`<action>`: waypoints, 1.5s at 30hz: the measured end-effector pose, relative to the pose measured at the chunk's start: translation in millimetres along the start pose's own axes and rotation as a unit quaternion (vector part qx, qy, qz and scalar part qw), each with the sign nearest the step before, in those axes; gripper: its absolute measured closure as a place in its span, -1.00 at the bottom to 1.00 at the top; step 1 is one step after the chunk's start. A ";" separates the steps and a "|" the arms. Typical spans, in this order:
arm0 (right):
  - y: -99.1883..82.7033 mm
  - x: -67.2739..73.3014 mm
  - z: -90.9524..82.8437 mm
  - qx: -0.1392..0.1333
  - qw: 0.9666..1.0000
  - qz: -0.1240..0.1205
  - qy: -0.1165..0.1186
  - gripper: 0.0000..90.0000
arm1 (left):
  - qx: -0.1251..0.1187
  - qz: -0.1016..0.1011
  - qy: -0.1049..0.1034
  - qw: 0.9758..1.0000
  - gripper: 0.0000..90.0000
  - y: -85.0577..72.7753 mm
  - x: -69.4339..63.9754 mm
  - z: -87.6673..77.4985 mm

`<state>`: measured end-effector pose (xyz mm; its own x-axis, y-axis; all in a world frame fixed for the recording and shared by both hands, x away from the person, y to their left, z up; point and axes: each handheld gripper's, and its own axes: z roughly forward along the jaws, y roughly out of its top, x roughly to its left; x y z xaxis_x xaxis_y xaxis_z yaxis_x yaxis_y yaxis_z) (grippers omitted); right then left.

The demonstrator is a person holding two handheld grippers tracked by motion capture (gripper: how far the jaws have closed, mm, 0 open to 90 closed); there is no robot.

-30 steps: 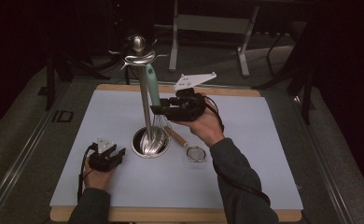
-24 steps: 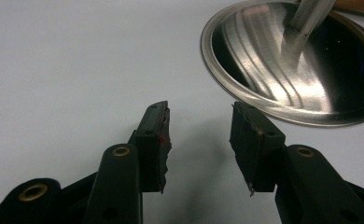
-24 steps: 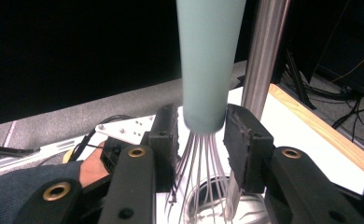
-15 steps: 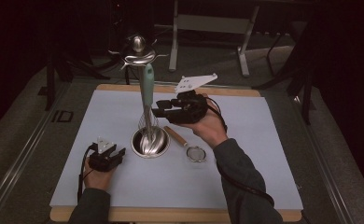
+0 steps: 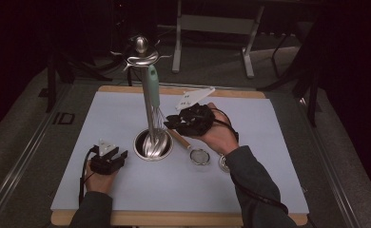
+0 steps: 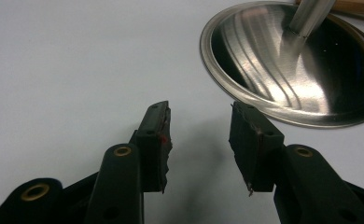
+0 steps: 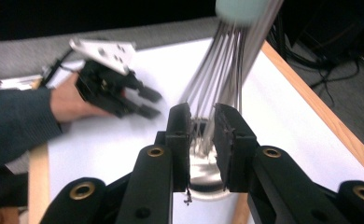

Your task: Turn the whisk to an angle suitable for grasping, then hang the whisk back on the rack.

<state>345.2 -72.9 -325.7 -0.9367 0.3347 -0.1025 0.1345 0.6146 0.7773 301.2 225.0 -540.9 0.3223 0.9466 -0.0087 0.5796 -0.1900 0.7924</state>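
Observation:
A steel utensil stand [image 5: 141, 56] rises on a thin pole from a round base [image 5: 139, 147] at mid table. A whisk with a mint handle [image 5: 151, 88] hangs along the pole, its wires [image 7: 222, 60] reaching down to the base. My right gripper [image 5: 168, 122] comes in from the right. Its jaws have just been closing and now pinch the whisk wires between their tips [image 7: 202, 116]. My left gripper [image 5: 122, 156] rests on the mat left of the base, open with nothing between its jaws [image 6: 199, 135]. The base [image 6: 301, 74] lies just past its right jaw.
A small round strainer [image 5: 200, 156] with a wooden handle [image 5: 180, 139] lies on the mat right of the base, under my right hand. The pale mat [image 5: 269, 142] covers a wooden-edged table. Dark floor and metal frame legs lie beyond the far edge.
The whisk's handle has swung from a tilt to nearly upright along the pole. The right gripper has shifted slightly against the wires. The left gripper has stayed put.

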 end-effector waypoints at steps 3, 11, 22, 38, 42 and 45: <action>-4.2 1.2 2.4 0.013 1.000 -0.005 -0.005 0.66 | 0.001 0.001 -0.001 1.000 0.29 0.0 0.1 -0.1; -23.8 1.7 8.3 0.059 0.998 -0.013 -0.019 0.63 | -0.003 -0.002 -0.003 1.000 0.29 -0.2 0.7 -0.2; -68.0 1.5 9.7 0.073 0.997 0.016 -0.023 0.55 | -0.024 -0.006 -0.008 1.000 0.60 -1.4 1.7 -5.0; -140.3 11.7 0.1 0.090 0.988 0.079 -0.100 0.43 | -0.152 0.007 -0.053 0.987 1.00 37.9 -13.2 -58.1; -152.9 15.7 -4.3 0.086 0.985 0.092 -0.115 0.41 | -0.186 0.011 -0.056 0.981 1.00 52.9 -20.5 -71.0; -160.2 15.8 -8.7 0.075 0.985 0.105 -0.117 0.40 | -0.208 0.016 -0.063 0.976 1.00 65.2 -26.2 -79.1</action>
<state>306.1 -172.3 -446.4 -0.7853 0.6105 -0.1033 0.3800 0.6069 0.6980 271.3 208.4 -440.8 0.4396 0.8976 -0.0342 0.2223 -0.0718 0.9723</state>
